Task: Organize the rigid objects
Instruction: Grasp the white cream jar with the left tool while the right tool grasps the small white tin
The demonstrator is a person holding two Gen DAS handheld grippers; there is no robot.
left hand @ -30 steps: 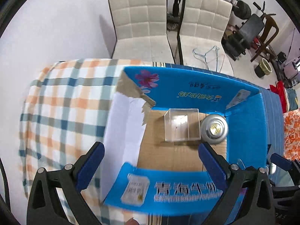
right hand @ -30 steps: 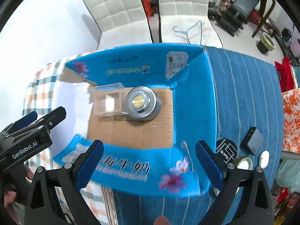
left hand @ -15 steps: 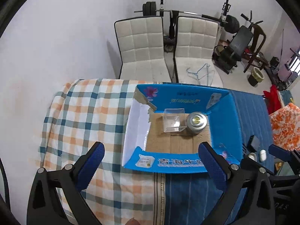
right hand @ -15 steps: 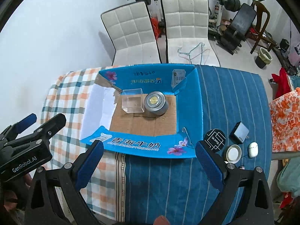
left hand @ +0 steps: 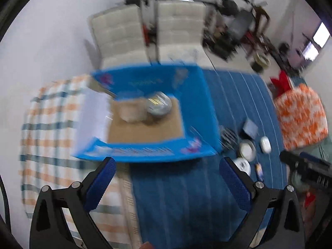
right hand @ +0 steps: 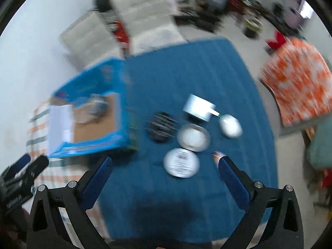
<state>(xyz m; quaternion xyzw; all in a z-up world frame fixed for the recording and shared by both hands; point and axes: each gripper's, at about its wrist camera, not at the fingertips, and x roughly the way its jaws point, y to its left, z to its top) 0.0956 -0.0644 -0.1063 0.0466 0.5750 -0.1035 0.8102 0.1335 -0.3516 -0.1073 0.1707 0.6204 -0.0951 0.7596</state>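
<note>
Both views swung right off blue box (left hand: 197, 108), left tool (left hand: 167, 183) and right tool (right hand: 165, 179) spread apart, empty.

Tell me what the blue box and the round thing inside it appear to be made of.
The blue box looks like printed cardboard: glossy blue flaps and a plain brown floor. The round thing inside looks like shiny metal, silver-grey with bright reflections, though blur leaves that uncertain.

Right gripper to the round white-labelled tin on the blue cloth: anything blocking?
Nothing visible. The right gripper is open with the round white-labelled tin lying flat between its fingers; only bare blue cloth lies in between. The view is blurred.
</note>
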